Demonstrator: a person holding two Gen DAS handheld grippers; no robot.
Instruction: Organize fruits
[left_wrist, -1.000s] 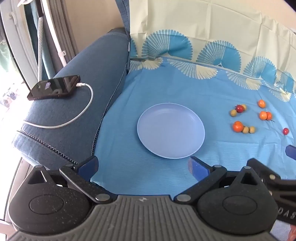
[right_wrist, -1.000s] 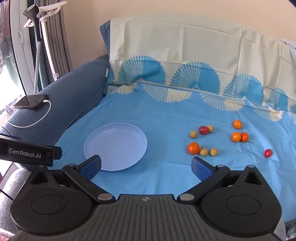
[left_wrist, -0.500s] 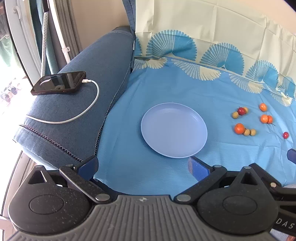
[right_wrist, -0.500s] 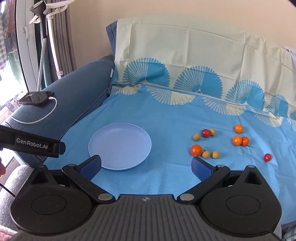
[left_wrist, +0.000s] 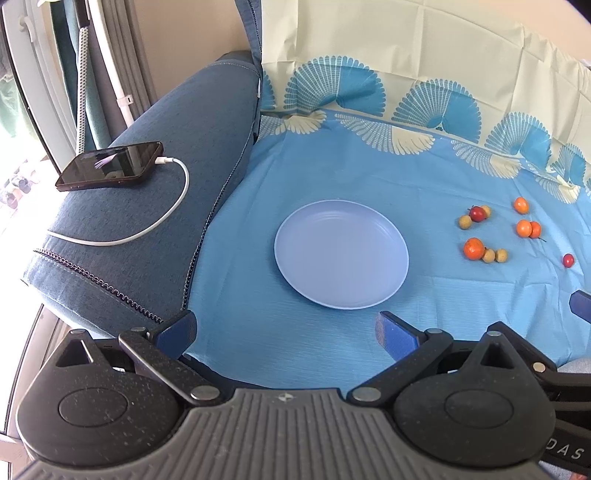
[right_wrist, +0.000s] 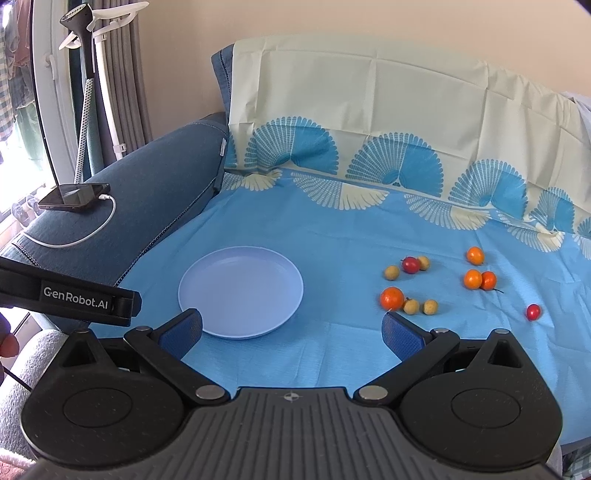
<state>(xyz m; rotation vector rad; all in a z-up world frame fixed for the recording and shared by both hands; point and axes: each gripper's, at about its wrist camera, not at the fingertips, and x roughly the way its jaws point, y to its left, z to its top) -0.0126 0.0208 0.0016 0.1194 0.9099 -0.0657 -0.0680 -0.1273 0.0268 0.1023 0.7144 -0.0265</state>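
Observation:
An empty pale blue plate (left_wrist: 341, 254) (right_wrist: 241, 291) lies on the blue cloth. Several small fruits lie loose to its right: a larger orange one (right_wrist: 392, 298) (left_wrist: 473, 248), two yellow ones (right_wrist: 411, 306) beside it, a dark red one (right_wrist: 410, 264), two touching orange ones (right_wrist: 473, 278), one orange alone (right_wrist: 475, 255) and a red one (right_wrist: 533, 312) far right. My left gripper (left_wrist: 286, 330) is open and empty, near the plate's front edge. My right gripper (right_wrist: 291, 330) is open and empty, short of the plate and fruits.
The blue cloth (right_wrist: 351, 236) covers a sofa seat and backrest. A phone (left_wrist: 110, 166) on a white charging cable (left_wrist: 162, 218) rests on the blue armrest (left_wrist: 155, 206) at left. A garment steamer stand (right_wrist: 86, 74) and curtains are behind it.
Both grippers have pulled back and risen slightly, so plate and fruits sit a little farther off. Both stay open. Nothing on the cloth has moved.

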